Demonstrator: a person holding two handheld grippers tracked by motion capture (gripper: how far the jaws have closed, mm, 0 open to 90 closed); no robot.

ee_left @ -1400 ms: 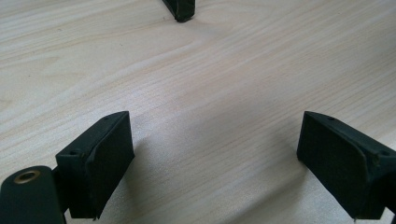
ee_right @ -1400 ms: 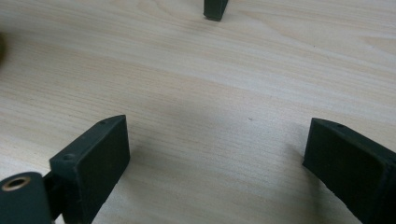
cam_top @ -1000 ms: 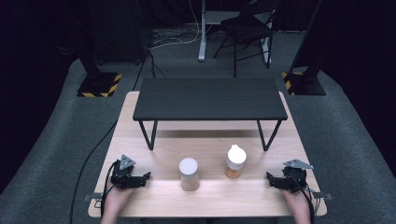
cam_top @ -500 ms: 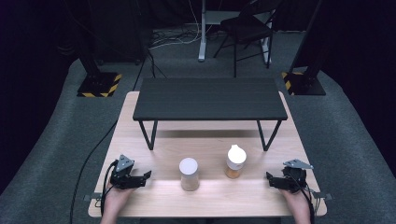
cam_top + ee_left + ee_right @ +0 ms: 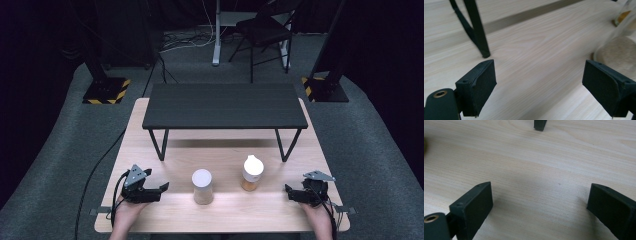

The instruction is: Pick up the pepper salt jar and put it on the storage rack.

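Resting at the lower left of the high view, the left gripper (image 5: 161, 189) has its jaws spread apart with nothing between them. At the lower right, the right gripper (image 5: 289, 191) also stands wide and empty. Between them on the wooden table (image 5: 220, 150), the white-lidded jar (image 5: 202, 186) sits lower centre, just left of the orange-filled bottle (image 5: 252, 173), each well apart from either gripper.

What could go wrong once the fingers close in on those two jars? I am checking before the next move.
1. Both jars stand upright and narrow; a sideways nudge from the open left gripper could tip the white-lidded jar.
2. The orange-filled jar stands near the black shelf's leg, so the right gripper might clip it.
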